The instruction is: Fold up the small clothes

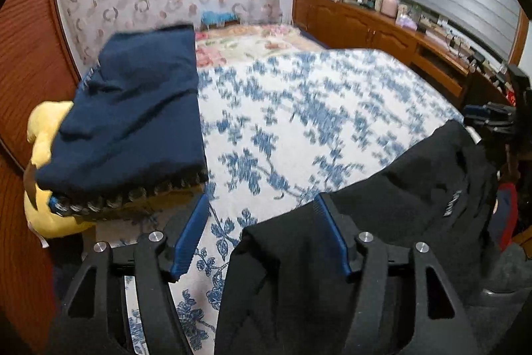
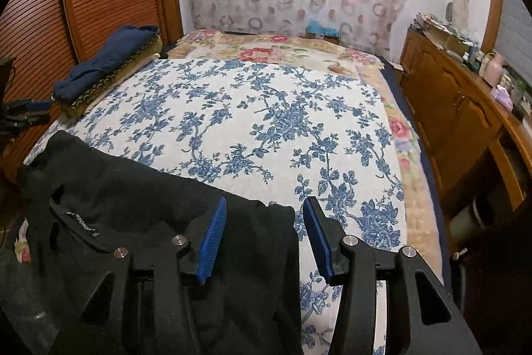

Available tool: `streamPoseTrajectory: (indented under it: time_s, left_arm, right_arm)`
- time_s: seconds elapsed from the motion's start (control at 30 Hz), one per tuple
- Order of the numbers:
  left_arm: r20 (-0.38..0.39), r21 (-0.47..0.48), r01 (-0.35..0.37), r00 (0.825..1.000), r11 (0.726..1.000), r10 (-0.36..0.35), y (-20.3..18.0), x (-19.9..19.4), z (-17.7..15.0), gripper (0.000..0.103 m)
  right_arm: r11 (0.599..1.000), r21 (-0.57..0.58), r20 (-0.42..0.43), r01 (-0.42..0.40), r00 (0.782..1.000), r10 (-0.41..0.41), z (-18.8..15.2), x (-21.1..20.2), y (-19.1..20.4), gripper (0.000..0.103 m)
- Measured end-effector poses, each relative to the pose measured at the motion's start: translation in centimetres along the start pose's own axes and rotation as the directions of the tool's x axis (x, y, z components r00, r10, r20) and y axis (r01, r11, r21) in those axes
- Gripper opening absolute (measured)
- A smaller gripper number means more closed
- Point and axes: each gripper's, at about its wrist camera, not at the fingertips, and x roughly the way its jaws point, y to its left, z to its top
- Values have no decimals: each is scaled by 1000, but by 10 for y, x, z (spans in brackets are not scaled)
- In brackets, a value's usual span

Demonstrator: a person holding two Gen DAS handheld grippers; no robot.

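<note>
Garments number two apart from the stack's lower layers: one black garment (image 2: 159,222) lies crumpled at the near edge of the floral bedspread (image 2: 266,122), one navy piece (image 2: 109,59) tops the far-left stack. Left gripper (image 1: 262,235) and right gripper (image 2: 264,238) both stand spread, pinching nothing.

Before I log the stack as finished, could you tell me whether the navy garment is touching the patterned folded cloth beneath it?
Touching. The right wrist view shows the navy garment lying directly on the patterned folded cloth, with no gap between them.
</note>
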Motion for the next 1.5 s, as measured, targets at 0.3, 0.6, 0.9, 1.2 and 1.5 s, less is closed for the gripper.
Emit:
streamPoseTrajectory:
  time_s: [0.3,0.6,0.9,1.2,1.5]
  left_arm:
    - [-62,-41,18,998,999,-21,8,22,-19,66]
    - [-109,-74,21,994,997,-29,14,34,-25,66]
    - [-102,-82,26,994,996,-34,14,35,-24,66]
    - [-90,-73,67,993,995,-74,11,33,-24,49]
    - [-101,-73,118,987,990,-125,4,30,-24,20]
  right_arm:
    - [999,4,-72,-32,997,32,-3,28,-6,50]
    - [999,28,-118,-46,992,49,-2,50,-14,55]
    - [998,33,-136,-57,989,61,-1,57,-18,58]
    - [994,44,-159,-102,981,107,-1,60,-23,58]
    - [980,12,-157,-201,967,200,-2,57,-11,16]
